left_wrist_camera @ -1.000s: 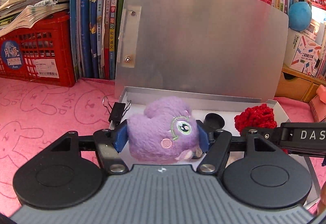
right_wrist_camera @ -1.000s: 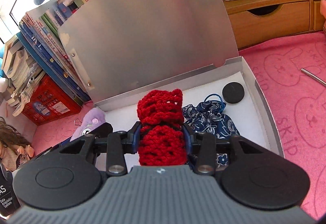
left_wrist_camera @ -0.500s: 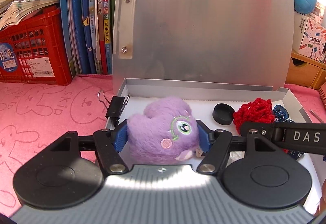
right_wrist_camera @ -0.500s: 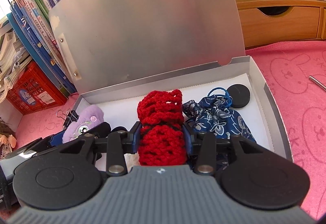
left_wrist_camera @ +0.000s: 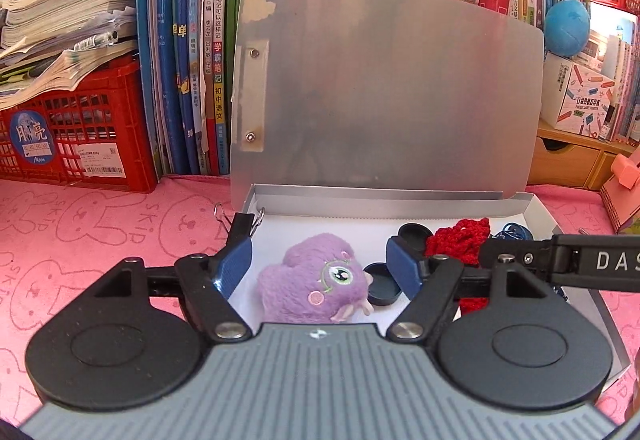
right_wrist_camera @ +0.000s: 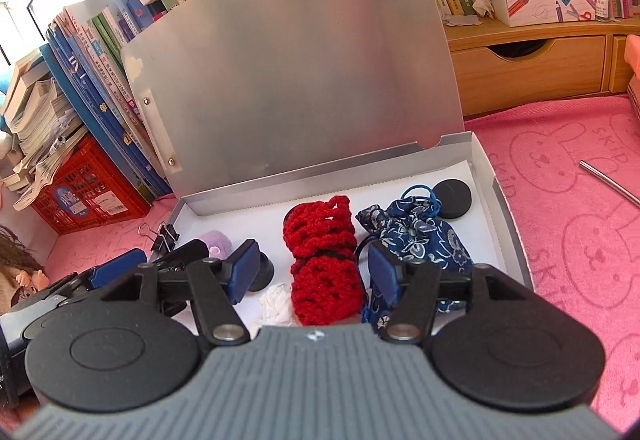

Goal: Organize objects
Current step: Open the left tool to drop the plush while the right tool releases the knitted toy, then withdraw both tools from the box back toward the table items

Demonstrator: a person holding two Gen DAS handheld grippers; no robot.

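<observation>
1. The left gripper point(left_wrist_camera: 319, 266) has just been opening; its two blue pads stand apart on each side of the purple plush toy point(left_wrist_camera: 314, 286) and do not press it; the toy lies on the white floor of the silver box point(left_wrist_camera: 400, 200), near the box's left end

2. The right gripper point(right_wrist_camera: 310, 272) has just been opening too; its pads stand apart with gaps to the red knitted pouch point(right_wrist_camera: 322, 260), which lies in the middle of the box, just beside the blue flowery bag point(right_wrist_camera: 416, 240)

3. A black round cap point(left_wrist_camera: 383, 284) sits touching or almost touching the toy's face; another black cap point(right_wrist_camera: 452, 198) lies near the far right corner; a small white crumpled thing point(right_wrist_camera: 276, 302) lies next to the red pouch

4. I think both things are now put away, and the hands next need to pull back out of the box

5. What could go wrong: the fluffy toy or the loopy red yarn could catch on a pad as it lifts, and get dragged back out

6. The two grippers are very close side by side; if both pull away at once they could bump and knock the little caps about

7. The big lid point(right_wrist_camera: 296, 72) stands up, leaning on the books point(left_wrist_camera: 192, 52); a knock to the box could make it flop down on the grippers

8. The black binder clip point(left_wrist_camera: 240, 224) sits at the left edge of the box; the left pad could push it off onto the pink cloth point(right_wrist_camera: 568, 224)
</observation>
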